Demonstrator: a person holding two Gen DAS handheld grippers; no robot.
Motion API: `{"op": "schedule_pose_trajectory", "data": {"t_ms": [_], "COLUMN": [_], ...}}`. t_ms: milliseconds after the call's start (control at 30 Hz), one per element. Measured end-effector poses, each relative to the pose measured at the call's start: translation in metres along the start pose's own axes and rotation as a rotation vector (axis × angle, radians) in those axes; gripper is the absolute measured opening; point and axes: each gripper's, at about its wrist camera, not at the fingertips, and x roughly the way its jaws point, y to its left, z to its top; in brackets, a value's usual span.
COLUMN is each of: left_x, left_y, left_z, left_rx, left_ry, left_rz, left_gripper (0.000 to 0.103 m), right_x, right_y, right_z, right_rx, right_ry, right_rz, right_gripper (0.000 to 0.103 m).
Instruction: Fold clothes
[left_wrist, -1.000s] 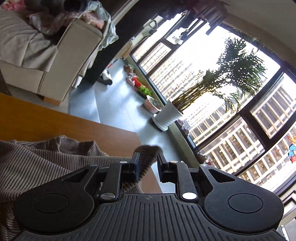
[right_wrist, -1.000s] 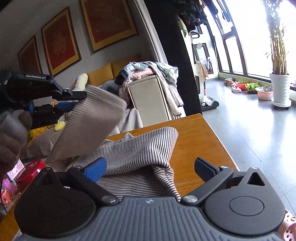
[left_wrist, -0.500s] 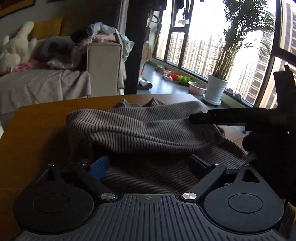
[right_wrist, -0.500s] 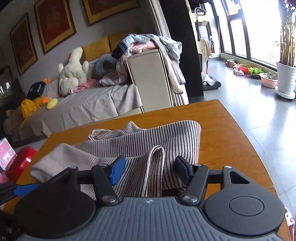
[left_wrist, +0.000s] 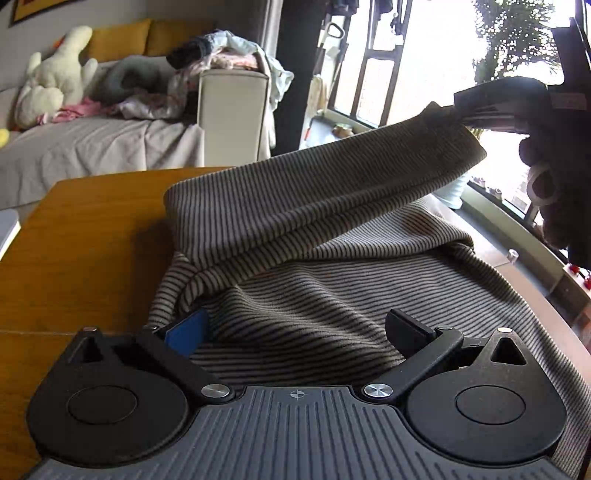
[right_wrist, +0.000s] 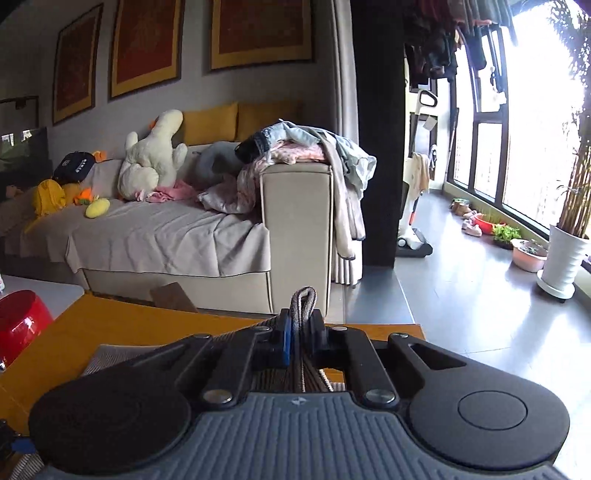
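Note:
A grey striped garment (left_wrist: 332, 280) lies bunched on the wooden table (left_wrist: 85, 236). My left gripper (left_wrist: 295, 328) is open, low over the cloth, with fabric lying between its fingers. My right gripper (right_wrist: 300, 332) is shut on a folded edge of the striped garment (right_wrist: 303, 299). In the left wrist view the right gripper (left_wrist: 495, 107) holds one end of the garment raised above the table at the upper right, so a band of cloth stretches up from the pile.
A beige sofa (right_wrist: 166, 236) with plush toys and piled clothes stands beyond the table. A red tub (right_wrist: 18, 325) sits at the left. Potted plants (right_wrist: 565, 254) and tall windows line the right side. The table's far edge (right_wrist: 221, 317) is close ahead.
My right gripper has shut on the garment's edge and lifted it up and to the right. My left gripper, which let go of the cloth earlier, stays open over the pile.

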Motion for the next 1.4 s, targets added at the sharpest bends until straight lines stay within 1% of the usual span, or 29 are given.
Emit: {"op": "schedule_pose_trajectory", "data": {"t_ms": [67, 167, 233, 300, 333, 400, 467, 533, 567, 600, 633, 667, 733, 767, 833, 867, 900, 933, 967, 1067, 1200, 1300, 1400], "left_x": [0.001, 0.002, 0.001, 0.001, 0.001, 0.001, 0.000, -0.004, -0.005, -0.005, -0.001, 0.003, 0.024, 0.036, 0.056, 0.065, 0.064, 0.063, 0.063, 0.065, 0.066, 0.063, 0.061], "left_y": [0.001, -0.001, -0.001, -0.001, -0.002, -0.003, -0.005, -0.007, -0.008, -0.009, -0.009, -0.009, -0.005, -0.002, 0.005, 0.009, 0.010, 0.010, 0.011, 0.007, 0.005, 0.006, 0.007], "left_z": [0.000, 0.000, 0.000, -0.001, 0.000, 0.003, 0.010, 0.025, 0.034, 0.043, 0.051, 0.059, 0.069, 0.071, 0.066, 0.063, 0.060, 0.056, 0.053, 0.053, 0.054, 0.052, 0.051], "left_rx": [0.002, 0.008, 0.011, 0.013, 0.015, 0.030, 0.055, 0.084, 0.091, 0.098, 0.098, 0.097, 0.068, 0.046, -0.001, -0.022, -0.013, -0.004, 0.004, 0.026, 0.043, 0.035, 0.029], "left_ry": [0.001, 0.007, 0.009, 0.011, 0.014, 0.018, 0.017, -0.033, -0.066, -0.097, -0.113, -0.127, -0.119, -0.095, -0.039, -0.016, -0.030, -0.044, -0.056, -0.039, -0.035, -0.043, -0.047], "left_rz": [0.000, 0.007, 0.008, 0.009, 0.009, 0.003, -0.010, -0.057, -0.073, -0.087, -0.097, -0.107, -0.121, -0.121, -0.088, -0.073, -0.072, -0.072, -0.069, -0.027, -0.012, -0.009, 0.007], "left_gripper": [0.103, 0.103, 0.103, 0.103, 0.103, 0.103, 0.103, 0.103, 0.103, 0.103, 0.103, 0.103, 0.103, 0.103, 0.103, 0.103, 0.103, 0.103, 0.103, 0.103, 0.103, 0.103, 0.103], "right_x": [0.011, 0.036, 0.045, 0.042, 0.038, 0.030, 0.013, -0.005, -0.010, -0.016, -0.021, -0.018, -0.009, -0.005, 0.003, 0.002, 0.001, 0.003, 0.005, 0.006, 0.004, 0.001, 0.000], "right_y": [-0.010, -0.021, -0.027, -0.031, -0.031, -0.030, -0.024, -0.019, -0.018, -0.017, -0.016, -0.016, -0.017, -0.018, -0.019, -0.018, -0.018, -0.018, -0.017, -0.011, -0.007, -0.011, -0.013], "right_z": [-0.013, -0.047, -0.066, -0.074, -0.072, -0.068, -0.063, -0.059, -0.059, -0.058, -0.058, -0.063, -0.076, -0.082, -0.095, -0.099, -0.098, -0.098, -0.098, -0.096, -0.096, -0.099, -0.100], "right_rx": [0.017, 0.040, 0.073, 0.098, 0.107, 0.109, 0.078, 0.083, 0.106, 0.131, 0.155, 0.179, 0.225, 0.248, 0.295, 0.282, 0.283, 0.288, 0.285, 0.258, 0.253, 0.288, 0.312], "right_ry": [0.041, 0.153, 0.203, 0.181, 0.177, 0.162, 0.107, 0.050, 0.035, 0.022, 0.009, 0.022, 0.056, 0.072, 0.106, 0.085, 0.080, 0.084, 0.086, 0.095, 0.088, 0.071, 0.062], "right_rz": [-0.019, -0.042, -0.043, -0.042, -0.049, -0.065, -0.062, -0.027, 0.007, 0.042, 0.077, 0.091, 0.115, 0.126, 0.149, 0.153, 0.169, 0.180, 0.181, 0.192, 0.185, 0.210, 0.230], "right_gripper": [0.009, 0.009, 0.011, 0.011, 0.018, 0.022, 0.026, 0.045, 0.049, 0.056, 0.060, 0.062, 0.068, 0.070, 0.072, 0.072, 0.079, 0.083, 0.084, 0.094, 0.096, 0.103, 0.103]}}
